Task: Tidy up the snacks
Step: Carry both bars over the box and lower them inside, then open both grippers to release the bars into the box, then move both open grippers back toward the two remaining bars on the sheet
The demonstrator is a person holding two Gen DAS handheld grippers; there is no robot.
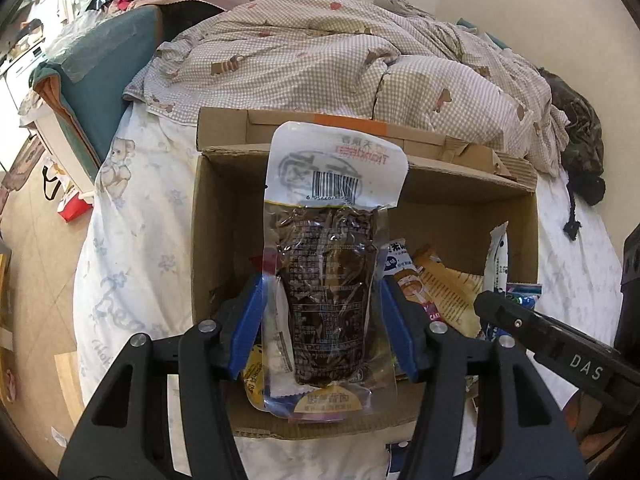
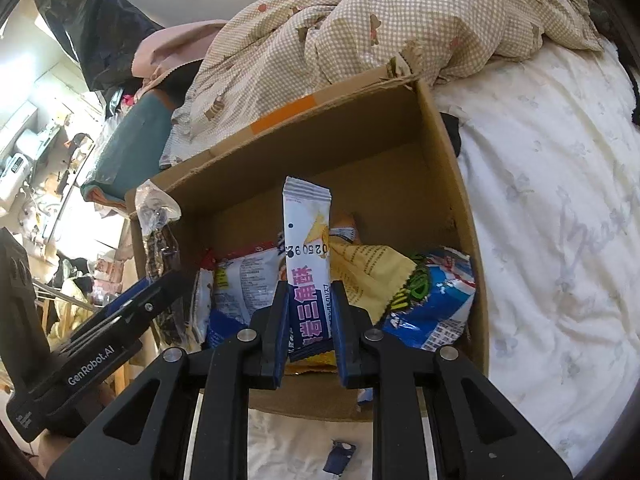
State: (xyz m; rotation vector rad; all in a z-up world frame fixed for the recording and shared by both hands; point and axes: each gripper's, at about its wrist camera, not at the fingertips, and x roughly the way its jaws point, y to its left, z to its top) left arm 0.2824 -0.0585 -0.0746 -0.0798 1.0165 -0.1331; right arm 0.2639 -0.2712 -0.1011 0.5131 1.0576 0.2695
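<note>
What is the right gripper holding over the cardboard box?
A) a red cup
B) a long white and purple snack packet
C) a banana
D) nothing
B: the right gripper has its blue fingers pressed on a long white and purple snack packet that stands upright above the cardboard box.

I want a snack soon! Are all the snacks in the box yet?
Almost. Several packets already lie in the cardboard box. The left hand-held gripper holds a dark pouch over it; the right hand-held gripper holds a white stick packet. Both need dropping in.
</note>
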